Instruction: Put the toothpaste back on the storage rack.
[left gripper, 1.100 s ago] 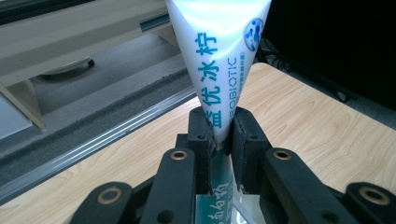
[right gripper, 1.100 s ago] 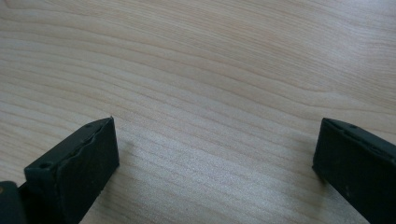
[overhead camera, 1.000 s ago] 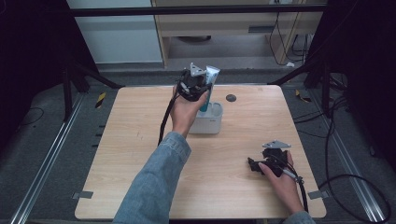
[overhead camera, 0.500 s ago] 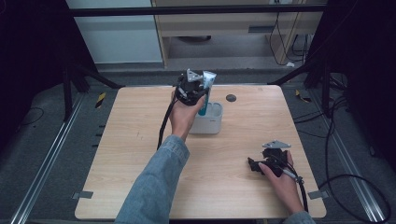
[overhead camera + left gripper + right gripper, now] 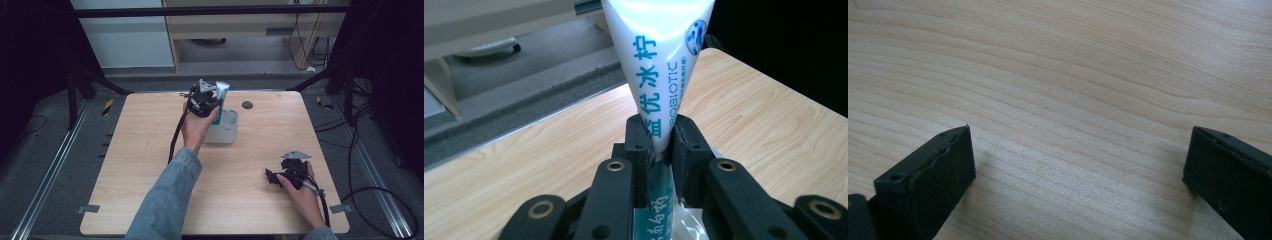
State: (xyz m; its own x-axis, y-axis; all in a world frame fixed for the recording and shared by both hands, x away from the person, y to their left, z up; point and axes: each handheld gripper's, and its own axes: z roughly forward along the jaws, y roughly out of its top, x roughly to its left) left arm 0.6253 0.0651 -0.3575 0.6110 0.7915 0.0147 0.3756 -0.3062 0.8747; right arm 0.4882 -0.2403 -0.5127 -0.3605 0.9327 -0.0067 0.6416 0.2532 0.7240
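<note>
A white and teal toothpaste tube (image 5: pixel 659 75) stands upright, crimped end up, with my left gripper (image 5: pixel 662 145) shut on its middle. In the high view the left gripper (image 5: pixel 204 102) holds the tube (image 5: pixel 220 95) over the left part of a white holder cup (image 5: pixel 227 131) at the table's far middle; the tube's lower end dips into the cup. My right gripper (image 5: pixel 280 176) rests near the table's front right, pointing left. In its own view the right gripper (image 5: pixel 1078 170) is open, its jaws wide apart over bare wood.
The light wooden table (image 5: pixel 150 165) has a small dark round disc (image 5: pixel 247 105) set in its top behind the cup. Black frame legs and cables stand on the floor around the table. A cabinet lies beyond the far edge.
My left gripper has come down with the tube, lowering its end into the white cup. The right gripper has stayed where it was.
</note>
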